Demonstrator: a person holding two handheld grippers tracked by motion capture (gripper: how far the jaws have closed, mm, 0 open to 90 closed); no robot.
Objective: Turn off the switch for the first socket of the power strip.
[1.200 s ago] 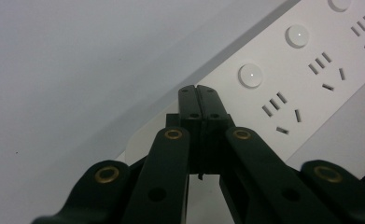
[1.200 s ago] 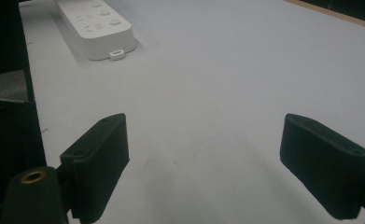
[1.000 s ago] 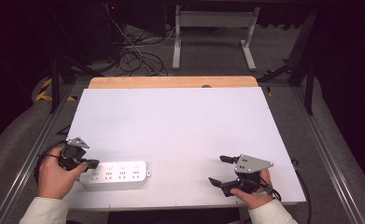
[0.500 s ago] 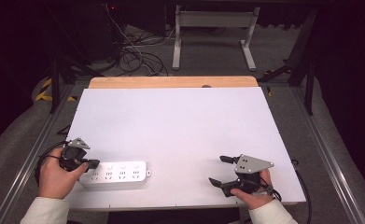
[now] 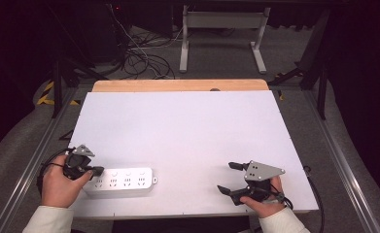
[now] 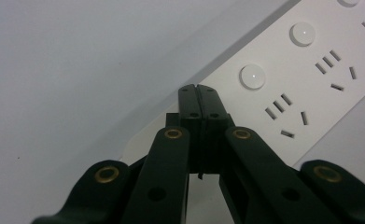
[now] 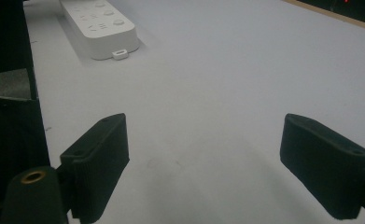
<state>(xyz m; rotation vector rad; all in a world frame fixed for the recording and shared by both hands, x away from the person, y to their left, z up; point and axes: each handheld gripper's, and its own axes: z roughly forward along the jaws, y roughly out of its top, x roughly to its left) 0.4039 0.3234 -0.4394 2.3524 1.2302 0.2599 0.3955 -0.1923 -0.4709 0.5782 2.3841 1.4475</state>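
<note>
Lying near the front left edge of the white table: white power strip; left gripper, jaws pressed together, tips over the strip's left end; right gripper, jaws wide apart, empty, at front right

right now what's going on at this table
A person holds a claw in each hand at a white table. The left claw is shut, its tip over one end of a white power strip, beside a round button. The right claw rests open on bare table, apart from the strip.
</note>
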